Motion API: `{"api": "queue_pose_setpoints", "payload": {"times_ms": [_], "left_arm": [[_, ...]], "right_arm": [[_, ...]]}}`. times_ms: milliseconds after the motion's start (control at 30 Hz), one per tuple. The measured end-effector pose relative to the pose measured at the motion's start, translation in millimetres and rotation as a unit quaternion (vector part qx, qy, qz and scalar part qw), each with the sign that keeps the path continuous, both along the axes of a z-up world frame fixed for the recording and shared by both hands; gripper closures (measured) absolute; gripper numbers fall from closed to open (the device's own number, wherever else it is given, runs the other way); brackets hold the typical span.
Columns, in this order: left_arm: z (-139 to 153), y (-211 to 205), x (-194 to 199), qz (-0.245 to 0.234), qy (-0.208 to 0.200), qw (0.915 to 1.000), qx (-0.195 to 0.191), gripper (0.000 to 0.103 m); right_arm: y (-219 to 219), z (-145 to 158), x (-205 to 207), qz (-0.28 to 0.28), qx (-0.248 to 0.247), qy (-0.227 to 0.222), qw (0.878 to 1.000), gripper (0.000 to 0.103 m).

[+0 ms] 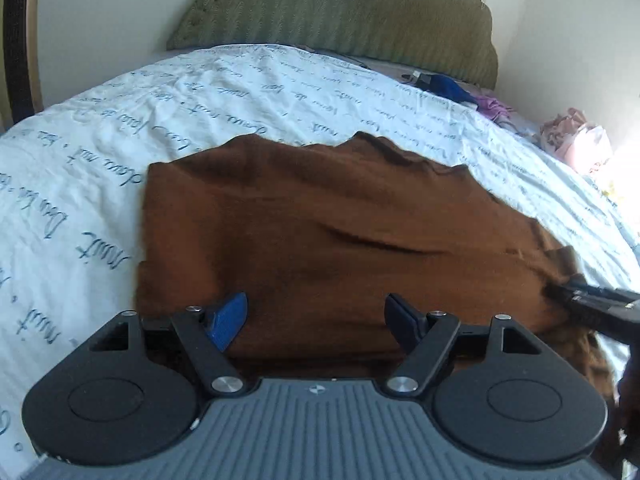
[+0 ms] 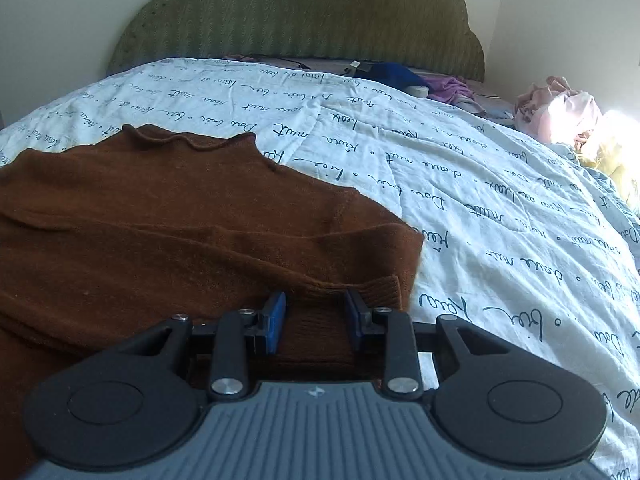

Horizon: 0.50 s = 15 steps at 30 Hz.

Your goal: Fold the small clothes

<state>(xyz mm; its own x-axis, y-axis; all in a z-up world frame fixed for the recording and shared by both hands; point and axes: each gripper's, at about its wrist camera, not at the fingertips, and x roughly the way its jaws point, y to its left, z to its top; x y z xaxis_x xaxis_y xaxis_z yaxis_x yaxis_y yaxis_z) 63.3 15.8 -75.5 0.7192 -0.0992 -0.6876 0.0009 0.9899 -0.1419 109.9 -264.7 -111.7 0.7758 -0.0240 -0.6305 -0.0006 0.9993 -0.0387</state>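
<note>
So there's a brown sweater [image 2: 168,232] lying mostly flat on the bed [image 2: 500,208], filling the lower left of the right wrist view and the middle of the left one. Right gripper [image 2: 315,318] has its jaws partly spread around the ribbed cuff [image 2: 380,290] of a sleeve folded across the body, can't tell if it's actually pinching. Left gripper [image 1: 316,320] jaws are spread wide over the sweater's lower part. Green headboard [image 2: 296,12] sits at the top.
</note>
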Motion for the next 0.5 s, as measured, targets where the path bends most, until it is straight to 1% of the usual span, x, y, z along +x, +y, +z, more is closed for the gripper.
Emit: {"api": "queue_pose_setpoints", "payload": {"times_ms": [33, 67, 100, 167, 200, 233, 300, 367, 433, 467, 500], "left_arm": [[-4.8, 4.3, -3.7, -0.005, 0.007, 1.0, 0.003, 0.022], [-8.8, 8.5, -8.8, -0.016, 0.001, 0.9999, 0.007, 0.021], [-10.7, 8.9, -14.4, -0.022, -0.008, 0.9994, 0.025, 0.02], [-11.9, 2.4, -18.3, -0.041, 0.001, 0.9969, 0.067, 0.02], [-11.1, 0.9, -19.0, -0.046, 0.005, 0.9959, 0.078, 0.02], [-8.4, 2.9, -20.8, -0.045, 0.007, 0.996, 0.076, 0.021], [2.8, 10.7, -30.6, -0.044, 0.011, 0.9976, 0.051, 0.021], [14.8, 19.2, -43.7, -0.044, 0.011, 0.9989, 0.014, 0.017], [19.9, 25.5, -57.2, -0.056, 0.013, 0.9978, -0.033, 0.015], [18.1, 25.3, -63.4, -0.067, 0.021, 0.9961, -0.054, 0.015], [13.5, 23.1, -69.0, -0.074, 0.033, 0.9948, -0.062, 0.015]], "right_arm": [[1.4, 5.3, -4.2, -0.004, 0.005, 0.0, 1.0, 0.073], [3.4, 11.3, -10.3, 0.001, 0.018, -0.006, 1.0, 0.072], [6.9, 13.5, -15.2, 0.015, 0.025, -0.011, 1.0, 0.072], [18.9, -2.5, -12.5, 0.034, -0.031, 0.014, 0.999, 0.072], [19.1, -6.1, -15.8, 0.037, -0.04, -0.006, 0.998, 0.071], [16.5, -5.7, -16.2, 0.035, -0.031, -0.006, 0.999, 0.07], [7.8, 4.0, -19.7, 0.022, 0.009, 0.004, 1.0, 0.07], [2.2, 14.4, -35.6, 0.025, 0.033, 0.0, 0.999, 0.069], [-3.3, 19.2, -58.6, 0.042, 0.066, -0.009, 0.997, 0.065], [-4.3, 18.2, -66.0, 0.051, 0.08, -0.007, 0.995, 0.064], [-2.6, 16.0, -75.9, 0.069, 0.091, -0.002, 0.993, 0.064]]}}
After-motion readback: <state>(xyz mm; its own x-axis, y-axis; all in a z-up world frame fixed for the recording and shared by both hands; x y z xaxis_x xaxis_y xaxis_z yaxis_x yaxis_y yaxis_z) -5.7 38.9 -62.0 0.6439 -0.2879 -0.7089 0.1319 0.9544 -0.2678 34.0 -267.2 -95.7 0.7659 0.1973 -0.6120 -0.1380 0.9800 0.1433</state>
